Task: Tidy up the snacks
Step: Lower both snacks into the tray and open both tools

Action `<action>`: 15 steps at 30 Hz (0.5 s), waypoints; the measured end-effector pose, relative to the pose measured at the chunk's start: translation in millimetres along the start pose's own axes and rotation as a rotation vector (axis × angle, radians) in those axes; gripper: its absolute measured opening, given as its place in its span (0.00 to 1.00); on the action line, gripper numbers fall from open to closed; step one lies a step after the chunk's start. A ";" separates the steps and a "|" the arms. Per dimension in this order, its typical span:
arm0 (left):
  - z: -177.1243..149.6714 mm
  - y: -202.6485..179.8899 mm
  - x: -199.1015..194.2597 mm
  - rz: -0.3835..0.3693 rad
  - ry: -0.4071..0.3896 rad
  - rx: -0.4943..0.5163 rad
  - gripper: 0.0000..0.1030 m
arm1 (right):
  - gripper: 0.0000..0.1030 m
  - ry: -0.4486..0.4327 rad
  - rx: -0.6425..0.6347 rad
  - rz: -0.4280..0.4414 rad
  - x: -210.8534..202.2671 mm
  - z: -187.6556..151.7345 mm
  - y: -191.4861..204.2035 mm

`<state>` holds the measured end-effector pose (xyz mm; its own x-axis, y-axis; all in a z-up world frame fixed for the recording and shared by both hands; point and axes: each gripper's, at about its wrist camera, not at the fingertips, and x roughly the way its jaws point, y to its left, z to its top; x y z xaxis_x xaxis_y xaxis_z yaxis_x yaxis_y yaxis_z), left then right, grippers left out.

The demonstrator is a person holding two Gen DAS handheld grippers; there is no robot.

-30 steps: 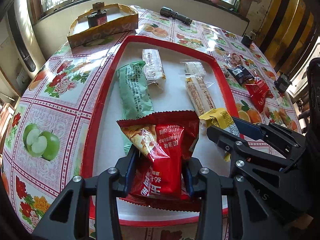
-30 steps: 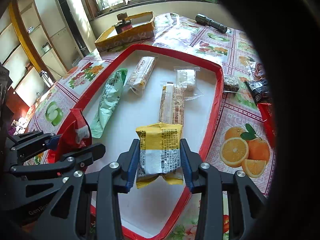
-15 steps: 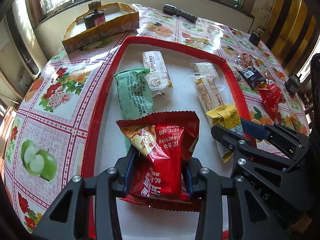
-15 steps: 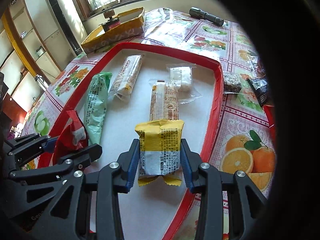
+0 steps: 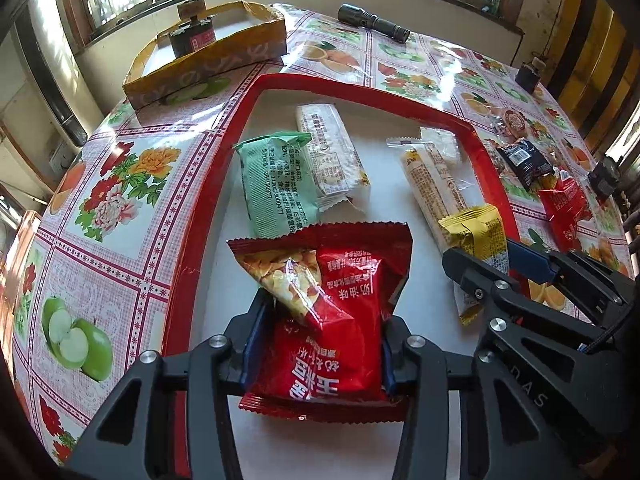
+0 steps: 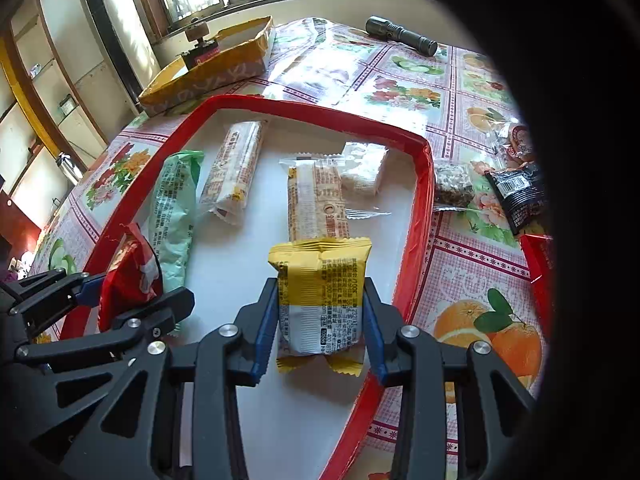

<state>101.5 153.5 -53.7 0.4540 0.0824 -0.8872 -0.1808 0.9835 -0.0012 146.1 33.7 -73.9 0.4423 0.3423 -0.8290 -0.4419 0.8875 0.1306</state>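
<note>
Release is what I manage now: left gripper (image 5: 316, 344) jaws opening around the red packet (image 5: 328, 304), right gripper (image 6: 320, 328) clamped on the yellow packet (image 6: 320, 292), so I lower both flat near the tray (image 5: 208, 208)'s near edge before parting the pads.

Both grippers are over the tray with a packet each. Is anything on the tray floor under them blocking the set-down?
Nothing visible does. The tray floor is bare below the yellow packet in the right gripper. The left gripper, jaws opening around the red packet, also has bare floor; the green packet lies further in.
</note>
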 end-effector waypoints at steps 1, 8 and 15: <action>-0.5 -0.7 -0.3 0.007 0.001 0.004 0.46 | 0.40 0.002 0.003 -0.004 -0.2 -0.2 -0.3; -7.1 1.2 -0.4 0.027 0.017 -0.010 0.58 | 0.40 0.014 0.009 -0.022 -2.8 -3.3 -2.7; -18.9 -3.5 -6.9 0.037 0.031 0.011 0.59 | 0.40 0.039 -0.008 -0.037 -9.2 -13.5 -0.5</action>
<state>82.5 146.5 -56.3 0.4195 0.1142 -0.9005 -0.1872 0.9816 0.0373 131.7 26.0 -73.7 0.4273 0.2969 -0.8540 -0.4324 0.8966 0.0954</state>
